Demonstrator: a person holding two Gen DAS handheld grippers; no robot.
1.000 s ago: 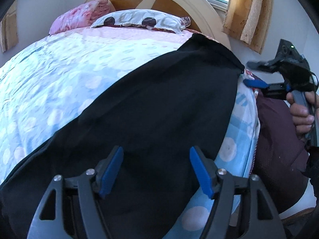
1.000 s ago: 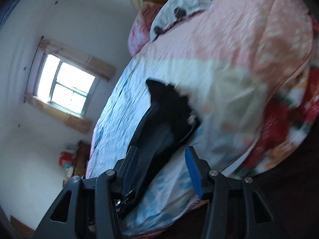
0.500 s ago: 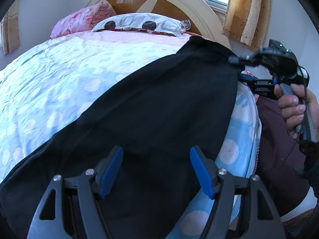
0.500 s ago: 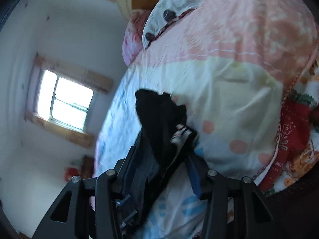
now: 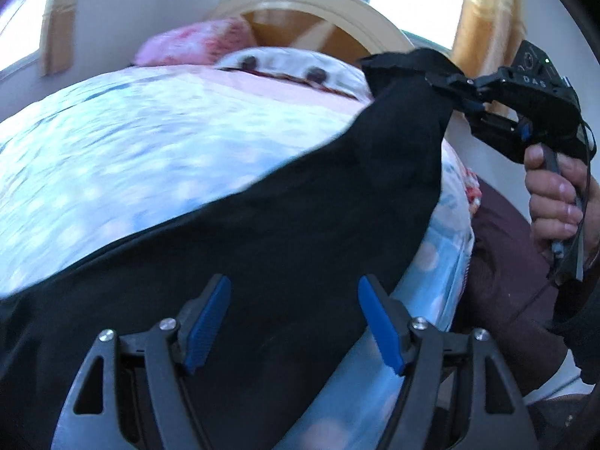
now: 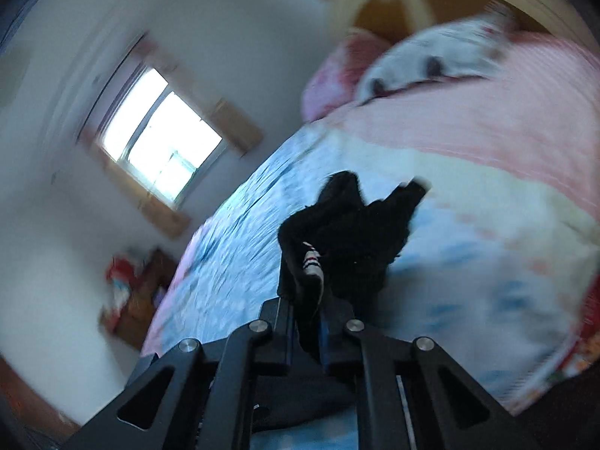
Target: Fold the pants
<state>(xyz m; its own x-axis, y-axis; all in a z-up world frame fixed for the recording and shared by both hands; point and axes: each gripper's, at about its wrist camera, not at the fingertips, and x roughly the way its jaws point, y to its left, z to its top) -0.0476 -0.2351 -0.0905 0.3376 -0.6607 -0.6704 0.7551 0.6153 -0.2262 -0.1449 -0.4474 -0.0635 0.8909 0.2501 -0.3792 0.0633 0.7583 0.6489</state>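
Note:
Black pants (image 5: 285, 225) lie across the blue dotted bedspread (image 5: 123, 157). My left gripper (image 5: 294, 322) is open, its blue pads just above the near part of the pants. My right gripper (image 5: 455, 92) is shut on the far end of the pants and lifts it off the bed. In the right wrist view my right gripper (image 6: 318, 300) has its jaws closed on bunched black cloth (image 6: 348, 232) with a striped label.
A pink pillow (image 5: 202, 43) and a white spotted pillow (image 5: 285, 67) lie against the curved wooden headboard (image 5: 318, 11). The bed's right edge (image 5: 457, 232) drops to a dark floor. A window (image 6: 161, 142) and low furniture (image 6: 135, 296) stand by the far wall.
My right gripper closed on the pants' far end and raised it off the bed. My left gripper stayed open above the near part.

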